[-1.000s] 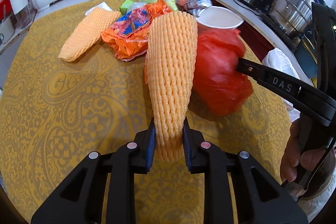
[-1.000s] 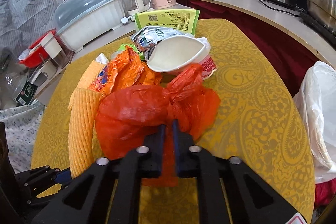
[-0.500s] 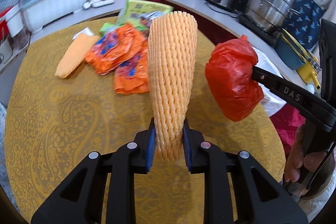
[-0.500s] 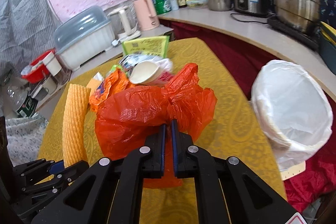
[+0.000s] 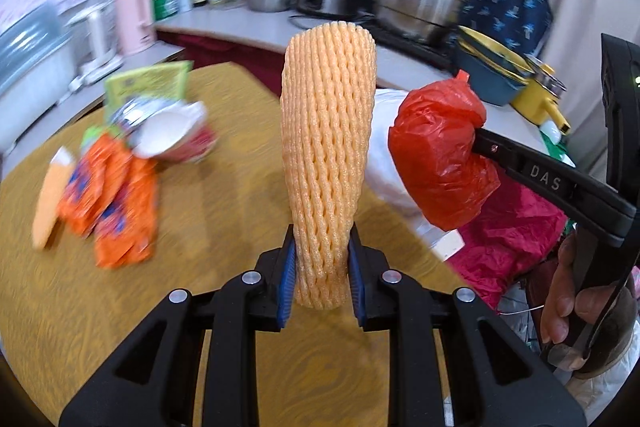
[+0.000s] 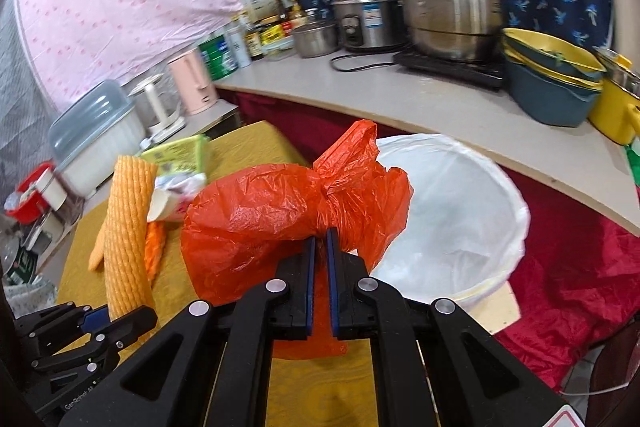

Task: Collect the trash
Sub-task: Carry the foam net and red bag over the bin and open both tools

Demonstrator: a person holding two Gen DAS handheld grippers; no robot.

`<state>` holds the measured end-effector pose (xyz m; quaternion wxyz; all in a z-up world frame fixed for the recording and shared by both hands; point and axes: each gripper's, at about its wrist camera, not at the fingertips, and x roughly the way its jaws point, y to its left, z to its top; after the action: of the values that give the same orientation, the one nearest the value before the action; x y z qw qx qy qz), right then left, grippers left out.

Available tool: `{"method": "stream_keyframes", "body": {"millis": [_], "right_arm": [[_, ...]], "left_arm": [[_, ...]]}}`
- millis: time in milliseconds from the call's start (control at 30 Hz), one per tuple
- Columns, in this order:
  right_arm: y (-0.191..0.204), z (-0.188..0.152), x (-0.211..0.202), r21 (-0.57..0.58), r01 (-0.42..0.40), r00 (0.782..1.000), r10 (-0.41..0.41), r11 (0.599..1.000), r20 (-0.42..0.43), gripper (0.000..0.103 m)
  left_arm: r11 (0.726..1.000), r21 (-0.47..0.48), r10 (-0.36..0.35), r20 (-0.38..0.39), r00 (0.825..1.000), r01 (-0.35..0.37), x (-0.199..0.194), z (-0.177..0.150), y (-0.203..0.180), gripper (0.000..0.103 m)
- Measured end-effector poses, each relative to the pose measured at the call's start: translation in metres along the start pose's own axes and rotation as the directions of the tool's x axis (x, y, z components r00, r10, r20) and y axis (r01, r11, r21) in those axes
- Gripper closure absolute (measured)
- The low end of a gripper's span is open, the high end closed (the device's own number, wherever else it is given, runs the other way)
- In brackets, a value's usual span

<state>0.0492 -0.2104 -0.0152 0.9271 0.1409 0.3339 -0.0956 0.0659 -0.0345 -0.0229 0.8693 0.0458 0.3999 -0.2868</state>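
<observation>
My left gripper (image 5: 322, 259) is shut on an orange foam fruit net (image 5: 328, 147) that stands up between its fingers, above the yellow table. My right gripper (image 6: 320, 247) is shut on a knotted red plastic bag (image 6: 280, 223), held in the air at the table's right edge, just in front of a white-lined trash bin (image 6: 452, 211). The red bag (image 5: 436, 155) and the bin liner (image 5: 384, 147) also show in the left wrist view. The foam net (image 6: 126, 227) shows at the left in the right wrist view.
On the yellow table (image 5: 120, 299) lie orange snack wrappers (image 5: 112, 203), a second foam net (image 5: 48, 199), a paper cup (image 5: 168, 135) and a green packet (image 5: 148, 83). A counter (image 6: 440, 99) with pots, bowls and bottles curves behind the bin. Red cloth (image 6: 580, 287) hangs below it.
Both grippers have swung right with their loads, away from the trash pile toward the white-lined bin. The red bag is now closer to the bin's mouth. Grips are unchanged.
</observation>
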Motion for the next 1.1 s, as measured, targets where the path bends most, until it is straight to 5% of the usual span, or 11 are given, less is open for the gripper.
{"method": "stream_keyframes", "body": {"millis": [433,833,967,1100], "right_arm": [[-0.099,0.024,0.03,0.127,0.085,0.996,-0.087,0.988,0.013,0.097],[-0.129,0.03,0.072,0.19,0.076,0.997,-0.075,0.979,-0.012,0.096],[-0.129,0.031,0.077,0.193,0.083,0.996,-0.084,0.978,-0.004,0.09],[-0.128,0.035,0.075,0.204,0.087,0.996,-0.092,0.975,0.018,0.07]], "left_arm": [[0.983,0.162,-0.08,-0.049,0.996,0.087,0.093,0.055,-0.09,0.081],[0.978,0.185,-0.076,-0.1,0.992,0.093,0.148,0.069,-0.104,0.077],[0.979,0.179,-0.077,-0.093,0.993,0.093,0.151,0.071,-0.101,0.055],[0.981,0.177,-0.071,-0.063,0.995,0.081,0.148,0.073,-0.1,0.034]]}}
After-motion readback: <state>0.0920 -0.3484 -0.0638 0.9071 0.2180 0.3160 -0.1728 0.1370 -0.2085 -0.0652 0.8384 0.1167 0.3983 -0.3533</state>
